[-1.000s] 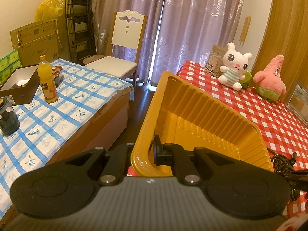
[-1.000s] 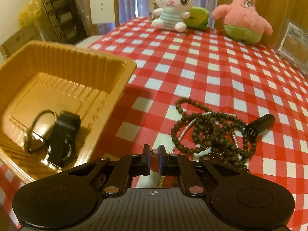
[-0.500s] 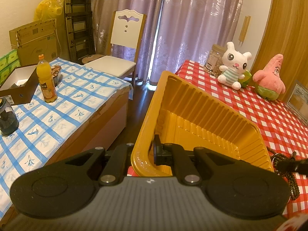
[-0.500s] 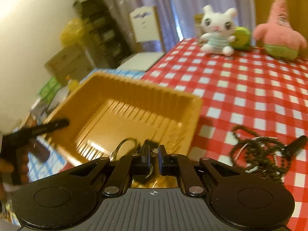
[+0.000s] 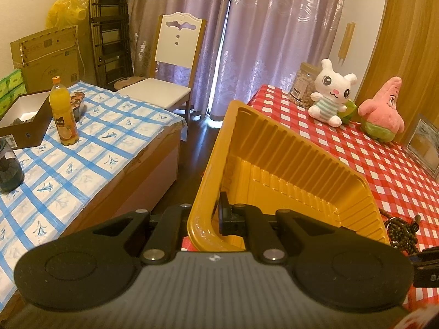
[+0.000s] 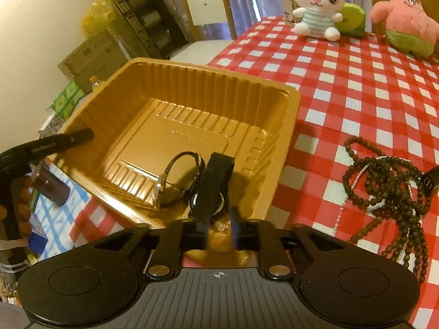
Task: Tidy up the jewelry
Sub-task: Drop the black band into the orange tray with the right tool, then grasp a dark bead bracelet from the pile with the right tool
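My left gripper (image 5: 219,215) is shut on the near left rim of the gold plastic tray (image 5: 277,150), one finger inside the wall and one outside. From the right wrist view one of its fingers (image 6: 65,141) shows on that rim of the tray (image 6: 192,82). My right gripper (image 6: 218,224) hangs over the tray's near edge. Its jaws are opening, with a small pale glinting piece (image 6: 221,226) between them and no pad pressing on it. Inside the tray lie a thin-strapped watch (image 6: 178,181) and a black wide-strapped watch (image 6: 215,186). Dark bead strands (image 6: 384,192) lie on the cloth to the right.
On the red checked tablecloth (image 6: 343,87), a white rabbit plush (image 6: 318,8), a pink star plush (image 6: 408,16) and a jar (image 5: 301,85) stand at the far end. Left of the table are a low blue-checked surface (image 5: 82,159) with an orange bottle (image 5: 64,115), and a white chair (image 5: 170,63).
The right gripper swung left from the beads on the cloth to above the tray, and its jaws parted. The left gripper kept its hold on the rim.
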A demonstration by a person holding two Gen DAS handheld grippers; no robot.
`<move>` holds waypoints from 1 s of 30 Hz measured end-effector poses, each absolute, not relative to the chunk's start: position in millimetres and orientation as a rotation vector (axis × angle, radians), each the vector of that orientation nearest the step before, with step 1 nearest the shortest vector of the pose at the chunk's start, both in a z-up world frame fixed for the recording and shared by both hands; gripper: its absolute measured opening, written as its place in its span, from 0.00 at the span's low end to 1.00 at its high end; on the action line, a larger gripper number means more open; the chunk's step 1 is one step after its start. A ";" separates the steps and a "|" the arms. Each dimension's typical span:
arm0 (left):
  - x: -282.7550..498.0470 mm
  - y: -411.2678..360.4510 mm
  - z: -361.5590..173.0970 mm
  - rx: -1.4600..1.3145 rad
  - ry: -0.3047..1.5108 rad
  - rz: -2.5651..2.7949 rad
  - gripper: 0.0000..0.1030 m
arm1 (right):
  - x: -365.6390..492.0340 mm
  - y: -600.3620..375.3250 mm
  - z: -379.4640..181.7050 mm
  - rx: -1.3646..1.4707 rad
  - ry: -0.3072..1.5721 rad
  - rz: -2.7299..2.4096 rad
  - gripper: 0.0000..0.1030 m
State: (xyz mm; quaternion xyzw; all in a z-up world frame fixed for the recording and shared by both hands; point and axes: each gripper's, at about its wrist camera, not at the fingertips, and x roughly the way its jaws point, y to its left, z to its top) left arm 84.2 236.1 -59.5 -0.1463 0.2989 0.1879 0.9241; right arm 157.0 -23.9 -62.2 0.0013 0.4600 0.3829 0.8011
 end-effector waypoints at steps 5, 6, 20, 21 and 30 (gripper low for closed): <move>84.5 238.1 -60.0 -0.300 0.617 0.384 0.06 | 151.1 -42.7 -46.8 0.065 0.932 0.808 0.35; 84.4 238.2 -60.0 -0.299 0.616 0.385 0.06 | 150.8 -48.5 -44.4 0.083 0.925 0.794 0.35; 82.4 240.3 -60.7 -0.287 0.627 0.392 0.06 | 162.8 -132.5 -54.4 0.177 0.975 0.541 0.35; 82.5 240.3 -60.8 -0.286 0.626 0.392 0.06 | 164.6 -134.8 -56.0 0.179 0.975 0.533 0.35; 82.2 241.1 -60.7 -0.263 0.641 0.404 0.06 | 195.2 -142.9 -75.4 0.234 0.960 0.463 0.35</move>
